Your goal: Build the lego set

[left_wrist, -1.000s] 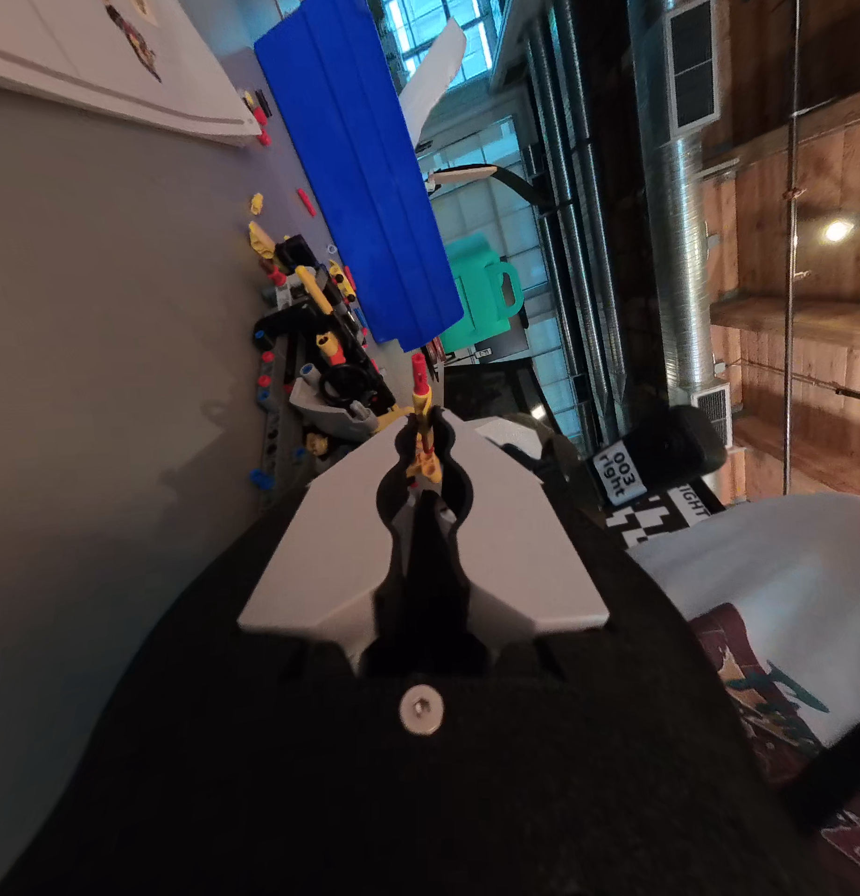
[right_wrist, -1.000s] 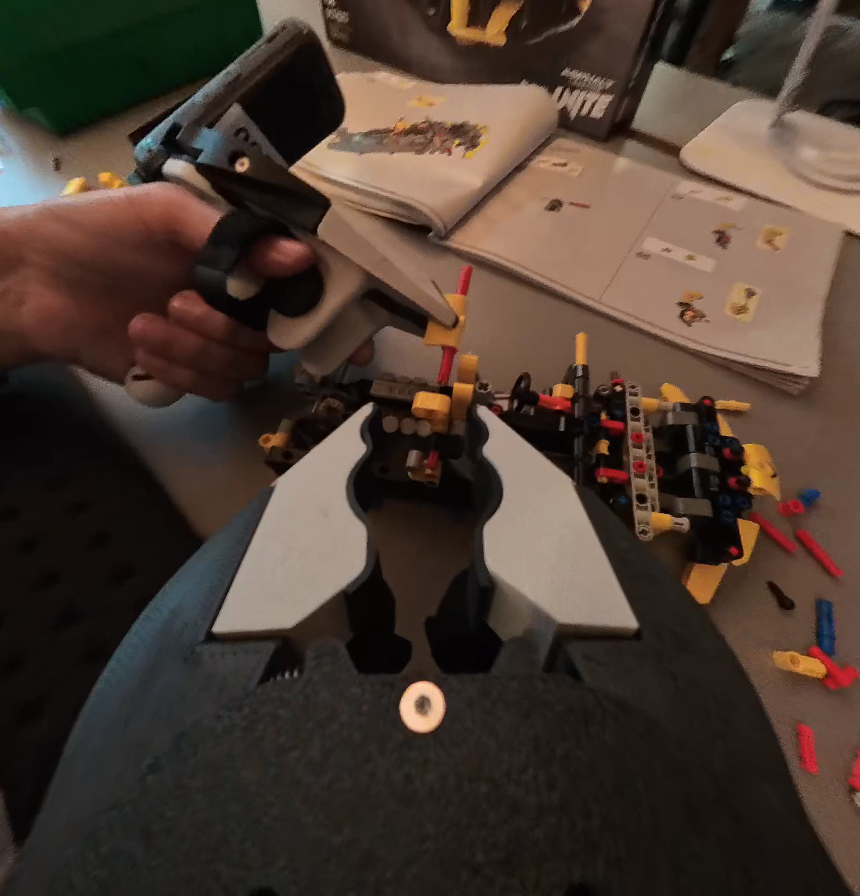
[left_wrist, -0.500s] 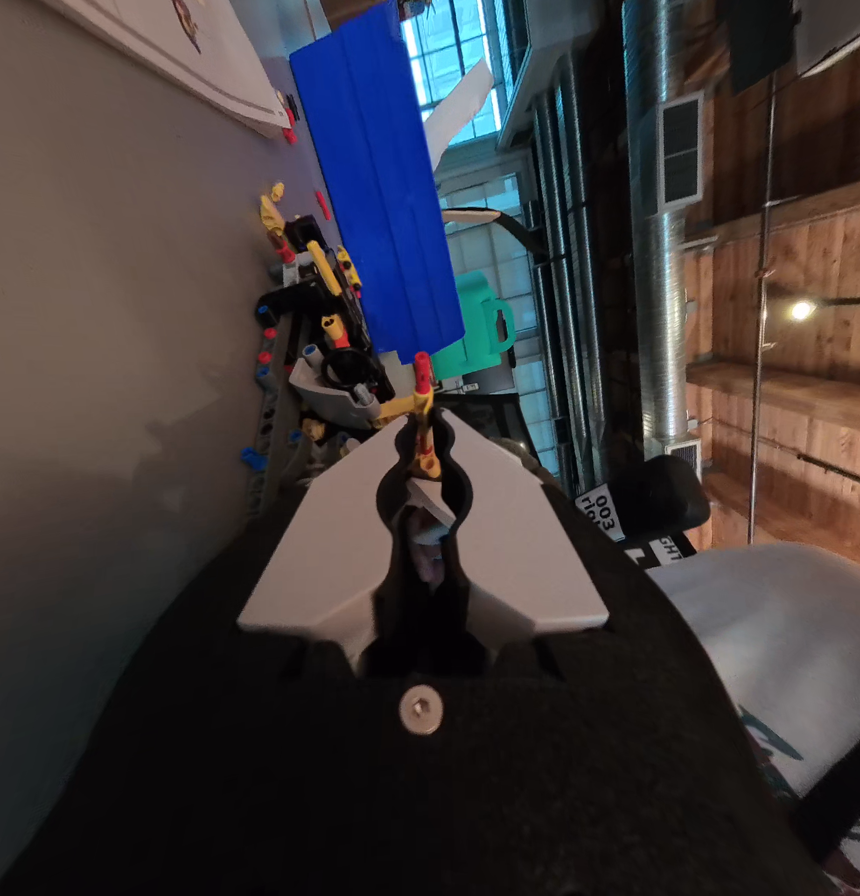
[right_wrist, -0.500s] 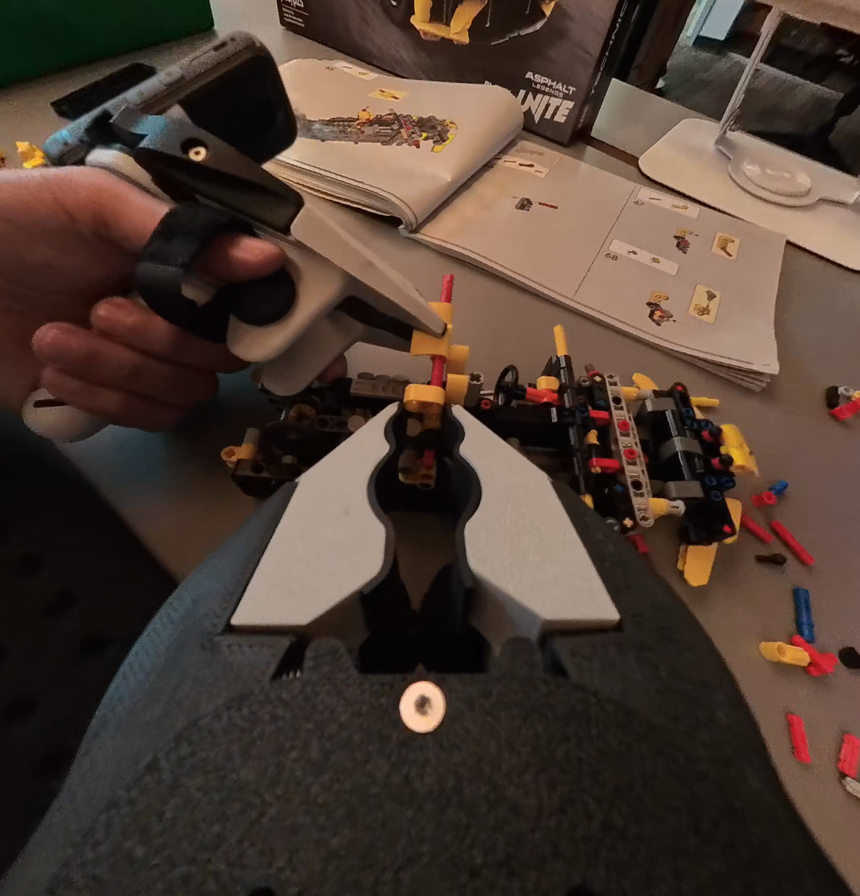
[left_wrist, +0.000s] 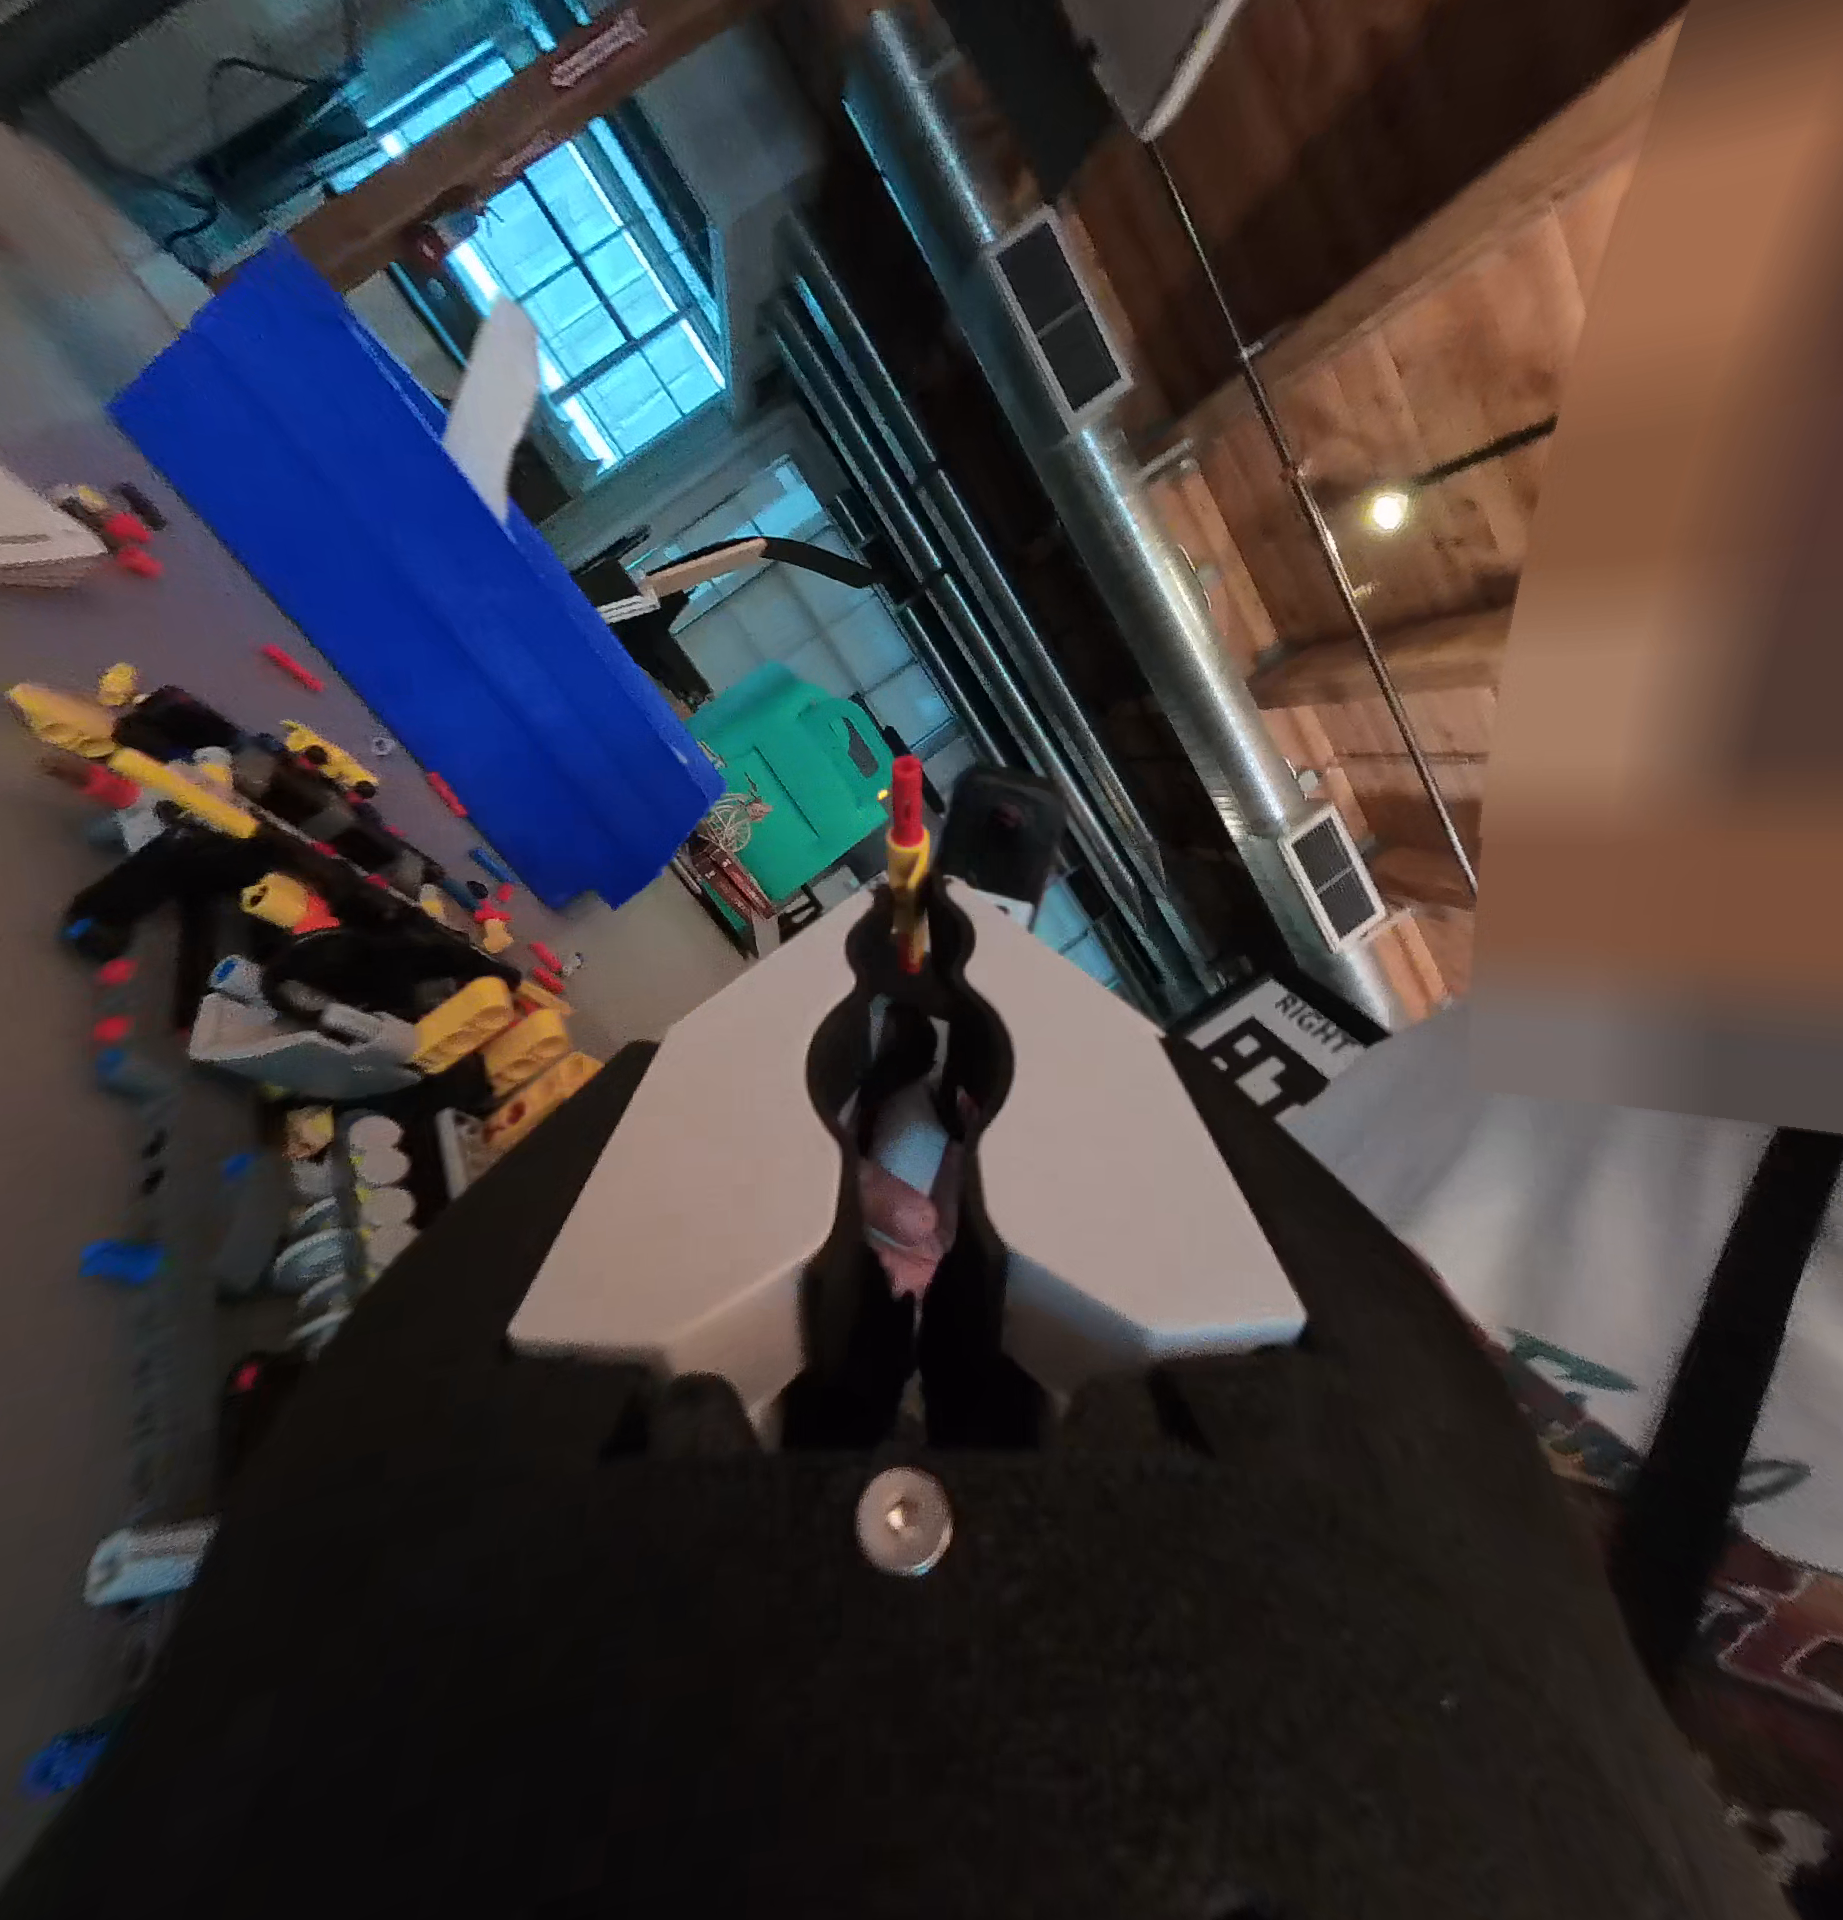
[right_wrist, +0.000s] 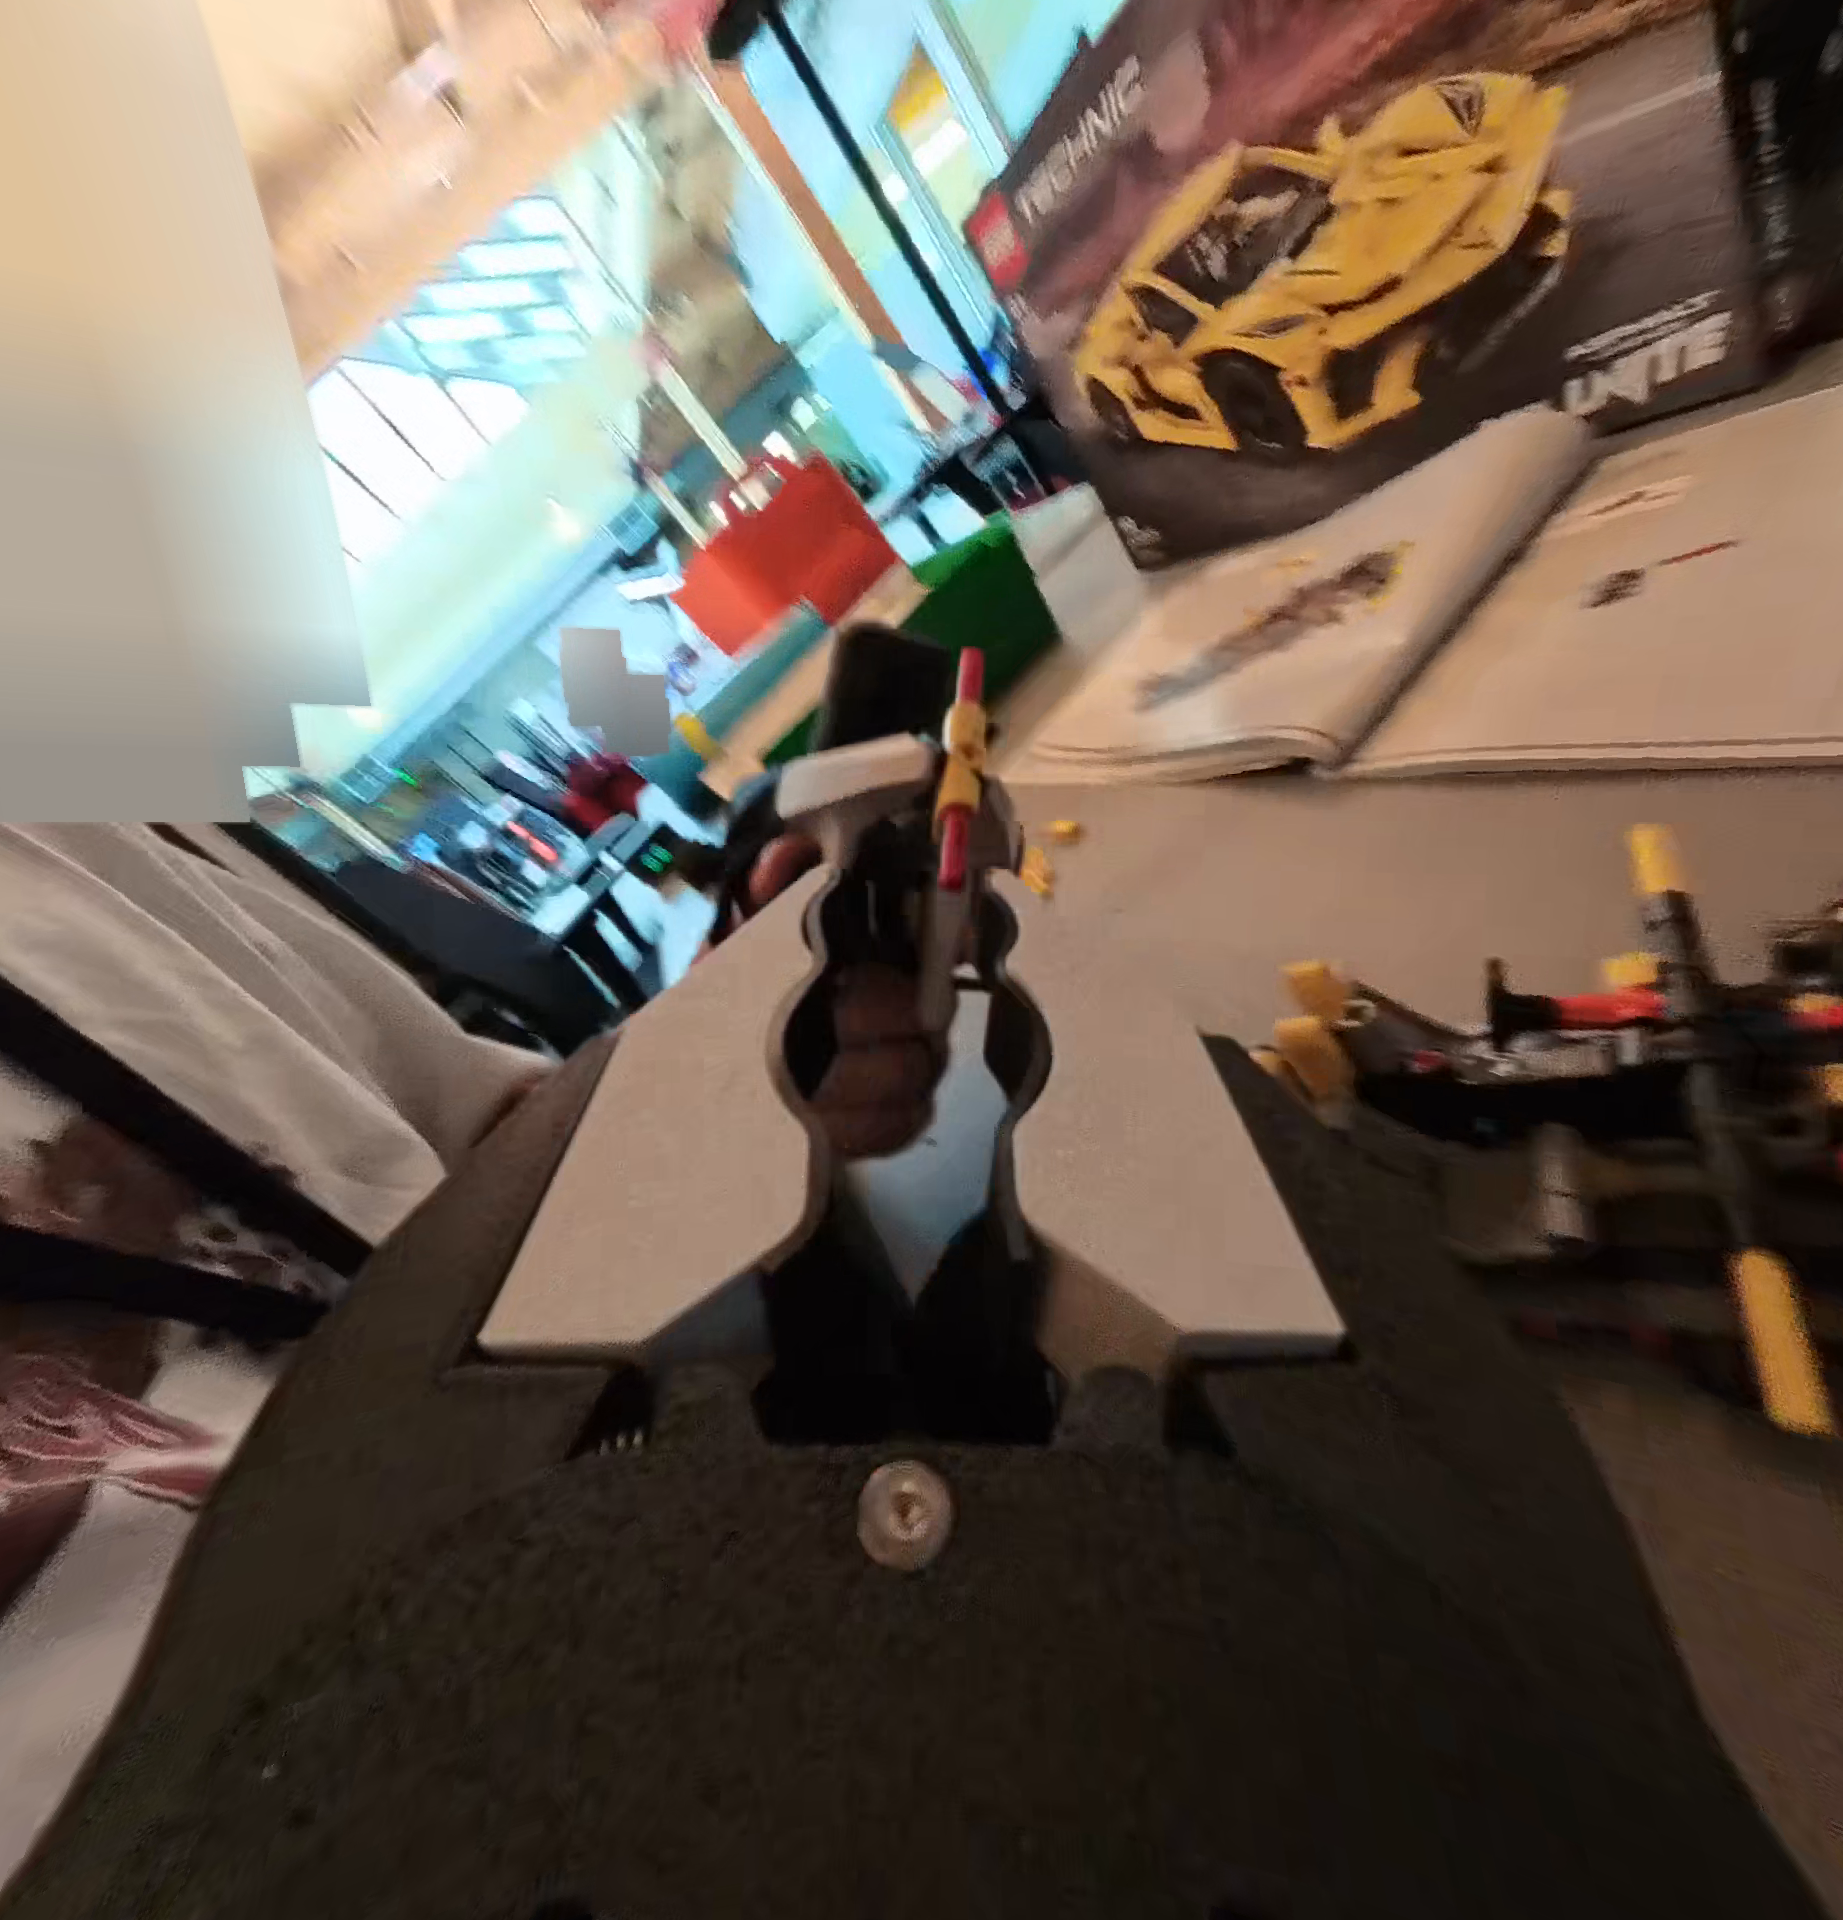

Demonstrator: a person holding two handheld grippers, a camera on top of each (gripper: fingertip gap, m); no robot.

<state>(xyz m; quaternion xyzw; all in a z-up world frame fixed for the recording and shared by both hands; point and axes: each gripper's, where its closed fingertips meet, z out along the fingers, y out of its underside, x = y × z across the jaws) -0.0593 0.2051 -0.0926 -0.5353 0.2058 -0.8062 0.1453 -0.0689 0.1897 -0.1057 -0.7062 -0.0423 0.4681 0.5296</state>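
We see the red axle with yellow connectors (left_wrist: 906,842) pinched at the tips of the left gripper (left_wrist: 909,914), its jaws pressed onto the piece; the red end sticks out past the tips, raised off the table. In the right wrist view the same piece (right_wrist: 956,774) sits straight ahead of the right gripper (right_wrist: 912,914), just beyond its tips, with the left gripper (right_wrist: 896,790) facing us from behind it. The right jaws stand slightly apart with nothing between them; a hand (right_wrist: 875,1070) shows through the gap.

The partly built car chassis (left_wrist: 304,935) lies on the grey table (left_wrist: 23,935), left of the left jaws and below their level. Loose red and blue pins (left_wrist: 117,1257) scatter around it. A blue bin (left_wrist: 397,613) stands beyond the chassis. To the right of the right jaws we note the chassis again (right_wrist: 1623,1049), blurred; ahead and right lie the open instruction booklet (right_wrist: 1364,623) and the set's box (right_wrist: 1364,260).
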